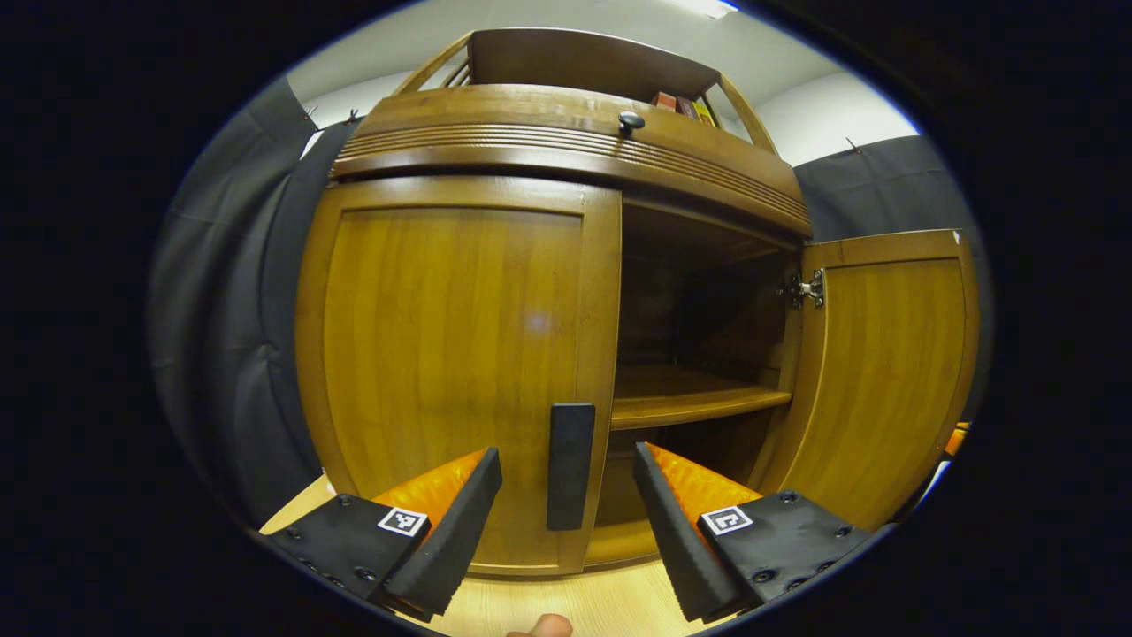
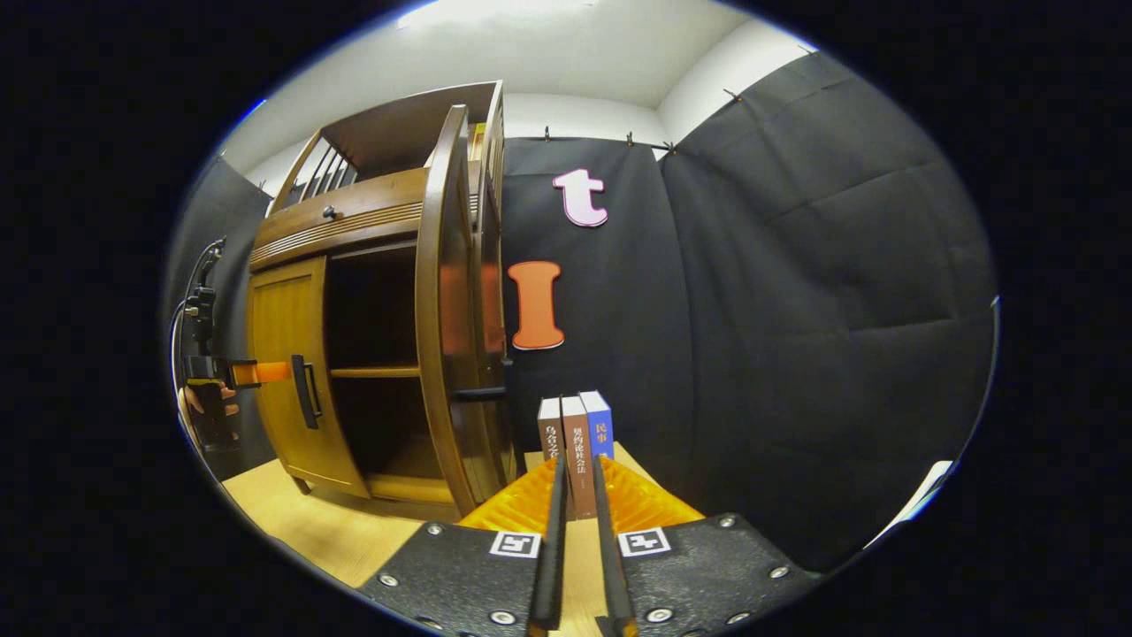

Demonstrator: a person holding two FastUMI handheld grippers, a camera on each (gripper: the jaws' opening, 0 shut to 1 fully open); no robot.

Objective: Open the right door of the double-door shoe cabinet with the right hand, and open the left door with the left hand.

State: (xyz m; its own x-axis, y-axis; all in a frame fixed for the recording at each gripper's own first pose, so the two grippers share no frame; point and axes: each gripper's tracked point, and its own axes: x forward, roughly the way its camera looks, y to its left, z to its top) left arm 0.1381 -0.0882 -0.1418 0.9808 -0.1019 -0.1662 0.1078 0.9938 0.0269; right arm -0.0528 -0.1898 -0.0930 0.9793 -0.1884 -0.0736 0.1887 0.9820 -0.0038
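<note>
In the left gripper view the wooden shoe cabinet [image 1: 566, 115] stands close ahead. Its left door [image 1: 451, 354] is closed, with a black vertical handle [image 1: 570, 464] at its right edge. My left gripper [image 1: 566, 456] is open, one finger on each side of that handle, not pressing it. The right door [image 1: 884, 372] is swung wide open, baring the inner shelf [image 1: 690, 398]. In the right gripper view my right gripper [image 2: 577, 522] is off to the cabinet's right, its fingers a narrow gap apart with nothing between them. The open right door [image 2: 442, 310] shows edge-on there, and the left gripper [image 2: 256, 372] sits at the left door's handle [image 2: 305, 389].
Three books [image 2: 575, 438] stand upright on the light wooden table [image 2: 336, 531] ahead of the right gripper. A drawer with a dark knob [image 1: 631, 119] tops the doors. A hand [image 2: 208, 411] holds the left gripper. Black cloth walls surround the booth.
</note>
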